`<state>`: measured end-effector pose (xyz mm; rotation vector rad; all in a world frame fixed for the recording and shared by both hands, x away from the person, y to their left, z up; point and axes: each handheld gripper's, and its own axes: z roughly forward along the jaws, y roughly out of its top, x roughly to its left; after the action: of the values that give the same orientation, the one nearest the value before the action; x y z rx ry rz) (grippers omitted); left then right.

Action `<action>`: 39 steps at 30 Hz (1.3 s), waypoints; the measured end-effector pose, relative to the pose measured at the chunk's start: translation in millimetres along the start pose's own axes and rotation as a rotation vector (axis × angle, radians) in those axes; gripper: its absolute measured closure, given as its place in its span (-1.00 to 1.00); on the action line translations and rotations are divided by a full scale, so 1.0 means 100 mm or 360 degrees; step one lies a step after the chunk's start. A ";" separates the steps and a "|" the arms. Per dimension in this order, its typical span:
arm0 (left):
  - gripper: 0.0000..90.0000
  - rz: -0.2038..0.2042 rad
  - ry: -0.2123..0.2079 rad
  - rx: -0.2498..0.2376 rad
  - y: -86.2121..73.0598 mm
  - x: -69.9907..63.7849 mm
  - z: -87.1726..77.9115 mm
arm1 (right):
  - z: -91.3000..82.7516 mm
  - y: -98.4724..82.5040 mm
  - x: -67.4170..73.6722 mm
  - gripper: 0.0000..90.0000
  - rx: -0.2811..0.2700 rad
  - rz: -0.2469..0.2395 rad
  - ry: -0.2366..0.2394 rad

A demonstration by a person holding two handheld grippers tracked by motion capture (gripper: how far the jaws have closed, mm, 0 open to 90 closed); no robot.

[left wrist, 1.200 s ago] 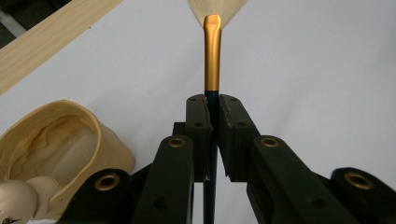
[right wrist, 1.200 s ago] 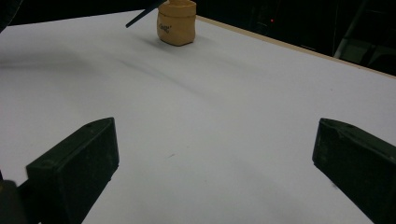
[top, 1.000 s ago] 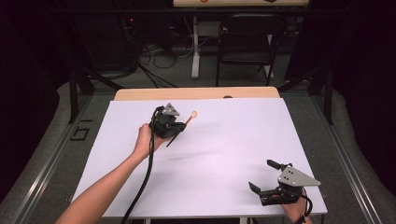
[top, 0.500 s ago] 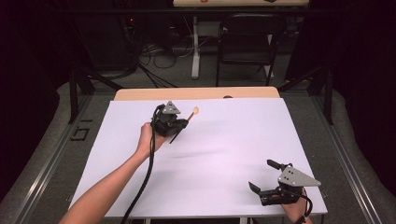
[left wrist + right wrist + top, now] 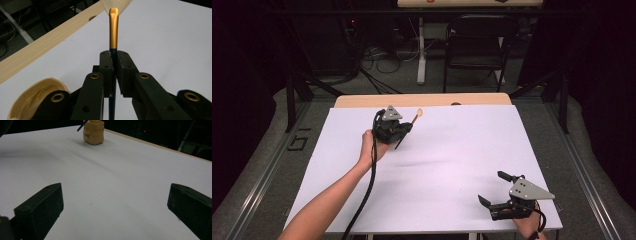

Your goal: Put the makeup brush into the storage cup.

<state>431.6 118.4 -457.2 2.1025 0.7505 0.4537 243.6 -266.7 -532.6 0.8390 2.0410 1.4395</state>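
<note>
My left gripper [image 5: 390, 127] hovers over the far left part of the white sheet [image 5: 452, 150], shut on a brush [image 5: 417, 116]. In the left gripper view the jaws [image 5: 113, 56] pinch the brush's dark blue handle, and its gold ferrule [image 5: 113, 30] and pale bristles point away towards the table's far edge. A tan, soft-sided pot [image 5: 37, 95] sits just below and to the left of those jaws. From the right gripper view the same pot [image 5: 93, 132] stands far off with a dark stick over it. My right gripper [image 5: 493, 188] rests open at the near right corner, nothing between its jaws [image 5: 115, 202].
A strip of bare wooden tabletop [image 5: 422, 100] runs along the sheet's far edge. Behind the table stand a black chair [image 5: 474, 45] and a white table leg among floor cables [image 5: 382, 55]. The left gripper's cable [image 5: 367, 195] trails along the forearm.
</note>
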 end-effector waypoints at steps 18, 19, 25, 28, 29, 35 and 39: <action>0.85 -0.0044 0.0055 -0.0132 0.05 0.03 0.00 | -0.01 0.00 -0.01 -1.00 0.0011 0.0003 0.0002; 0.85 -0.0048 0.0059 -0.0142 0.05 0.04 0.00 | -0.01 0.00 -0.01 -1.00 0.0010 0.0002 0.0002; 0.85 -0.0061 0.0080 -0.0181 0.08 0.05 -0.03 | -0.01 0.00 -0.01 -1.00 0.0009 0.0003 0.0002; 0.85 -0.0054 0.0093 -0.0204 0.13 0.06 -0.05 | 0.00 0.00 -0.01 -1.00 0.0006 0.0017 0.0007; 0.85 -0.0047 0.0100 -0.0206 0.14 0.07 -0.06 | 0.01 0.00 -0.01 -1.00 0.0000 0.0015 0.0006; 0.85 -0.0059 0.0131 -0.0261 0.18 0.10 -0.07 | 0.00 0.00 0.00 -1.00 -0.0005 0.0004 0.0004; 0.85 -0.0070 0.0155 -0.0281 0.18 0.12 -0.07 | 0.01 -0.01 -0.01 -1.00 0.0003 0.0013 0.0003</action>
<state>442.9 121.7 -438.5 1.9071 0.7820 0.5800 244.7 -266.5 -533.6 0.8481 2.0428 1.4438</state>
